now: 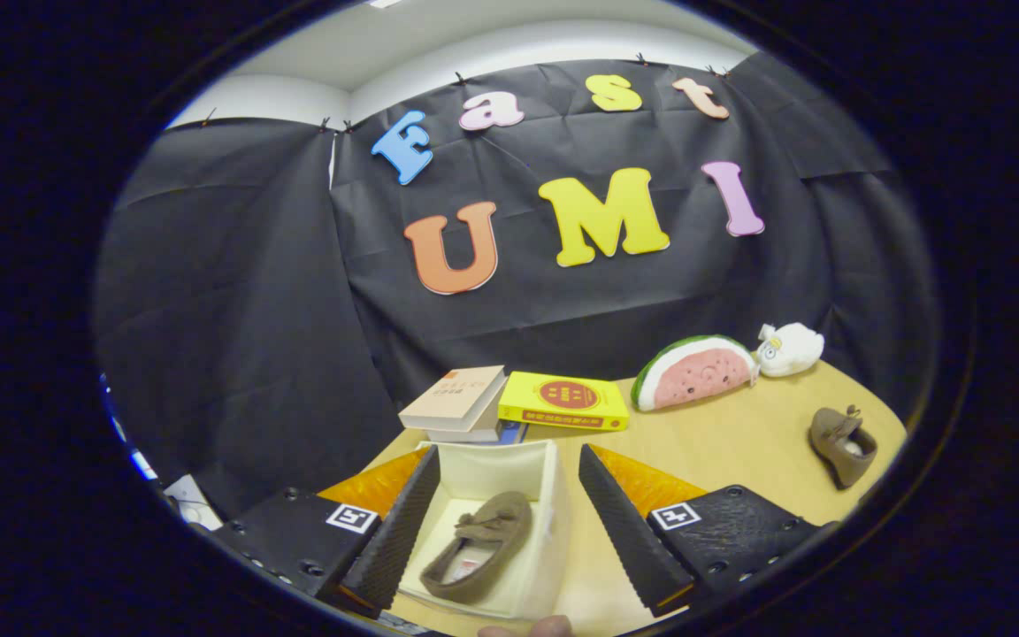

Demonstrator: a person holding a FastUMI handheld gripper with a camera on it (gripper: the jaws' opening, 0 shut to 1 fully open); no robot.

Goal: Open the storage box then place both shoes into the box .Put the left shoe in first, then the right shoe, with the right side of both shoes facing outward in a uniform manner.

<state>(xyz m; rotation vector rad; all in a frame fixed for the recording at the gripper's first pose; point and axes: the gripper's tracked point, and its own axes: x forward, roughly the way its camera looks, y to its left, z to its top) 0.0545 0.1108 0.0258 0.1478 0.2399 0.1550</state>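
A white fabric storage box (pixel 538 478) stands open on the wooden table, just ahead of and between my fingers. One brown moccasin shoe (pixel 479 547) lies inside it, leaning against the box floor. A second brown shoe (pixel 841 442) rests on the table far off to the right, beyond my right finger. My gripper (pixel 505 504) is open, its fingers spread wide on either side of the box, and nothing is held between them.
Behind the box lie a stack of pale books (pixel 456 402) and a yellow book (pixel 564 400). A watermelon-slice plush (pixel 695 372) and a small white plush (pixel 791 348) sit at the back right. A fingertip (pixel 527 628) shows near the table's front edge.
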